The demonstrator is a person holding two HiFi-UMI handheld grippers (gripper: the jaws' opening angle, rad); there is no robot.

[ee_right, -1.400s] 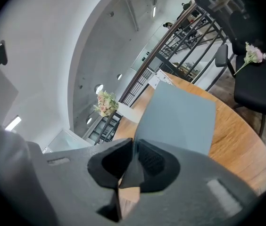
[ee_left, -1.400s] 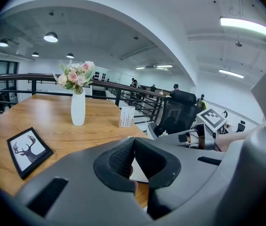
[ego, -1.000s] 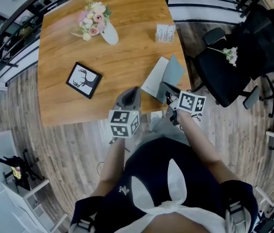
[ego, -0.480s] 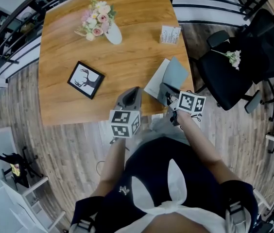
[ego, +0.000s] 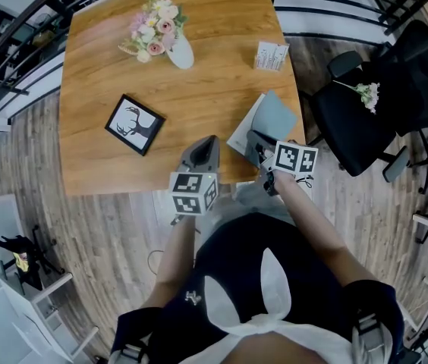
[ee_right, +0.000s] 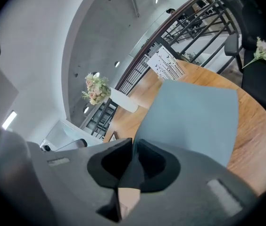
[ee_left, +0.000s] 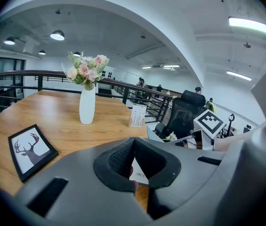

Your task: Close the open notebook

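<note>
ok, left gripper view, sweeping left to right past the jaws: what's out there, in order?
Framed deer picture → vase of flowers → white card stand → black office chair.

Head view: the near corner of the notebook (ego: 267, 116) is hidden under the right hand-held gripper (ego: 258, 149). In the right gripper view the notebook's lower edge is lost behind that gripper's own body. In the left gripper view only a sliver of the notebook shows past the left hand-held gripper (ee_left: 134, 142), and the print on the card (ego: 272, 55) beyond the notebook is too small to read.
</note>
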